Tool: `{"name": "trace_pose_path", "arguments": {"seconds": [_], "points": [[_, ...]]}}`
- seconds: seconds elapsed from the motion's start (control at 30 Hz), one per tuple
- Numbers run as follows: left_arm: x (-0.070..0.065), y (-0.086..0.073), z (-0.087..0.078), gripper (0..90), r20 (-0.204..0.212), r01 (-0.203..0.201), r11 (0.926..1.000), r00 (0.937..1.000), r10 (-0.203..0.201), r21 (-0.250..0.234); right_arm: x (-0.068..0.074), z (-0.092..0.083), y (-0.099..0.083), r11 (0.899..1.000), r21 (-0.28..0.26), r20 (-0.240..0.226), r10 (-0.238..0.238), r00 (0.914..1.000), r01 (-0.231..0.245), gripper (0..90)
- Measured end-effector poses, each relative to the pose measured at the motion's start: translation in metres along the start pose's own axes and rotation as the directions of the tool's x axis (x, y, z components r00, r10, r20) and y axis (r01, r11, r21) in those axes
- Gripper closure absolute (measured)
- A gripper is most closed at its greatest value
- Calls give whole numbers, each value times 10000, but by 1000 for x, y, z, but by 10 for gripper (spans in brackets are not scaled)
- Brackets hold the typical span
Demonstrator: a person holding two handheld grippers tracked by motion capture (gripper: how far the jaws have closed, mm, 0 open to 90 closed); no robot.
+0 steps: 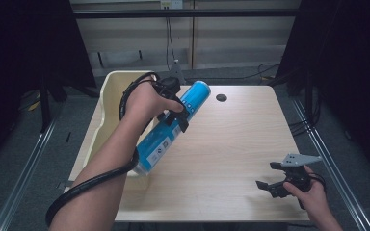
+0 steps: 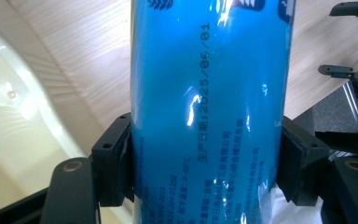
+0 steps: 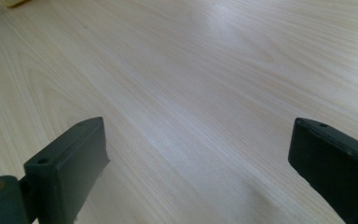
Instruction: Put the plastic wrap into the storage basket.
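A long blue cylinder [image 1: 173, 126] with printed labels is held tilted above the table's left part, its lower end near the cream bin's near corner. My left gripper [image 1: 175, 111] is shut on its middle. In the left gripper view both black jaws press the sides of the blue cylinder [image 2: 207, 116], which bears a printed date. My right gripper [image 1: 268, 179] rests low over the table's near right corner, open, with nothing between its fingers [image 3: 70, 163]. Bare wood lies between the jaws in the right gripper view.
A cream plastic bin [image 1: 107, 103] stands along the table's left side. A dark round hole [image 1: 221, 97] sits near the far edge of the wooden table [image 1: 231, 144]. Cables run on the floor beyond.
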State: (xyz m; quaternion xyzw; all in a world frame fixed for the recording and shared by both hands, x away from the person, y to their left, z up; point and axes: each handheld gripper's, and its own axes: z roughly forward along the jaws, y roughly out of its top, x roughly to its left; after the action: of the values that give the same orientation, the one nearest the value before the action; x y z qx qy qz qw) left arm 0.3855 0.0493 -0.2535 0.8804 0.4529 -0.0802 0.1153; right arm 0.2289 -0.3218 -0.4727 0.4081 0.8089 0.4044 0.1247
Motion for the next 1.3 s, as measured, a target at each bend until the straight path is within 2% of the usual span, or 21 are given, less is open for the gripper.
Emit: {"name": "trace_pose_path", "arguments": {"seconds": [0.07, 0.43, 0.5, 0.67, 0.73, 0.97, 1.07, 1.2, 1.3], "points": [[2, -3, -3, 321, 67, 163, 9999, 9998, -163, 2, 0, 0, 0, 10000, 10, 1, 7, 10000, -7, 43], [13, -13, -18, 321, -5, 460, 9989, 9989, -460, -101, 0, -1, 0, 10000, -7, 47, 30, 10000, -30, 44], [15, -15, -20, 321, -154, 610, 9981, 9980, -612, -88, 0, -1, 0, 10000, -9, 46, 23, 10000, -23, 43], [19, -20, -26, 321, -155, 885, 9959, 9959, -888, -193, 0, 0, 0, 10000, -9, 54, 22, 10000, -22, 44], [20, -21, -27, 321, -120, 855, 9961, 9962, -857, -204, -1, 0, 0, 10000, -37, 74, -8, 10000, 8, 44], [26, -27, -32, 321, -162, 1237, 9919, 9921, -1242, -277, 0, 0, 0, 10000, -20, 40, -65, 10000, 65, 44], [28, -29, -34, 321, -223, 1176, 9928, 9928, -1181, -225, 0, 0, 0, 10000, -22, 25, -38, 10000, 38, 44], [31, -33, -37, 321, -209, 1331, 9908, 9908, -1337, -251, 0, 0, 0, 10000, -24, 54, -59, 10000, 59, 44], [35, -37, -40, 322, -285, 1566, 9868, 9871, -1578, -400, 0, 0, 1, 10000, -30, 32, -27, 10000, 27, 44]]}}
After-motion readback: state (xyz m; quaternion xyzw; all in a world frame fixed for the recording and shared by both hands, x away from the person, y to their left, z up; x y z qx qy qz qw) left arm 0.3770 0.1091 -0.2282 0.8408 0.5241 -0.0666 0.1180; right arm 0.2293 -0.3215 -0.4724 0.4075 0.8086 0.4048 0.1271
